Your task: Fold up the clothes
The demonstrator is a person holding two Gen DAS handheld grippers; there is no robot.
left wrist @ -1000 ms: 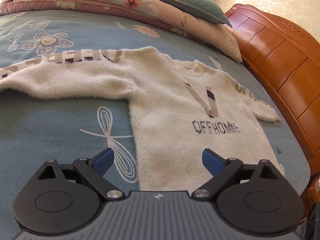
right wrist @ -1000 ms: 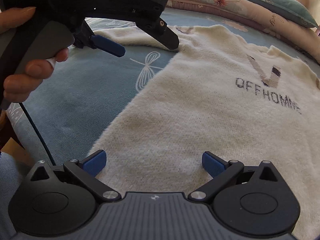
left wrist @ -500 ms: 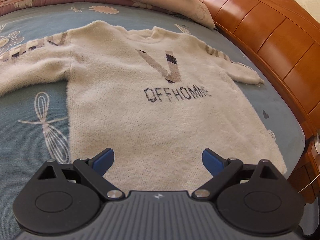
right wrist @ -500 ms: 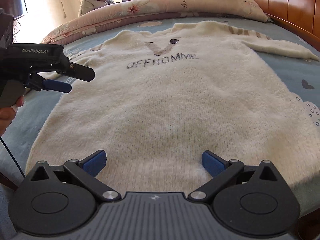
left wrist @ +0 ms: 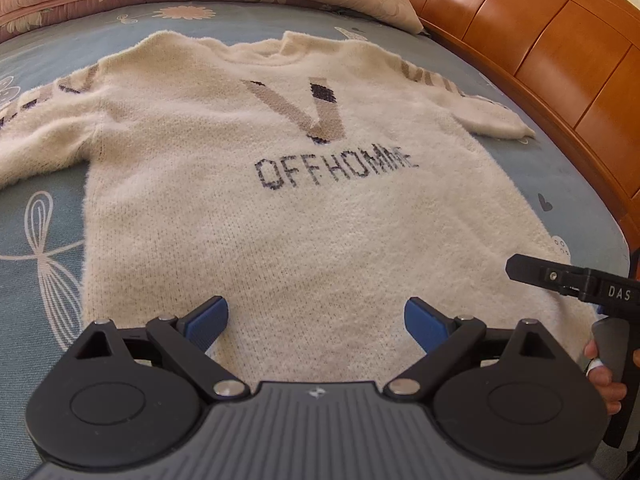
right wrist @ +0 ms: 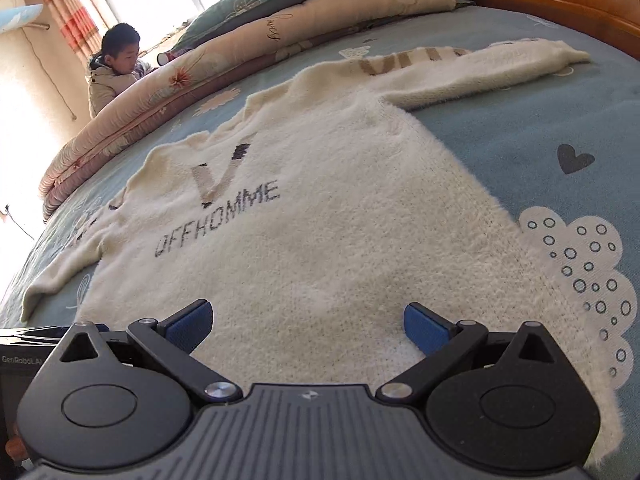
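Observation:
A fuzzy cream sweater with a knitted V and the word OFFHOMME lies flat, front up, on the blue bedspread, both sleeves spread out. My left gripper hovers open over the hem near its left half, nothing between its blue pads. My right gripper is open too, above the hem toward the right corner. In the left wrist view the right gripper's black body shows at the right edge, held by a hand.
Folded quilts and pillows are stacked along the far side of the bed. A wooden bed frame runs along the right. A person sits behind the quilts near the window.
Both grippers have swung right along the hem, still open. The left one went from the sweater's left edge to face its front; the right one now sits by the right hem corner.

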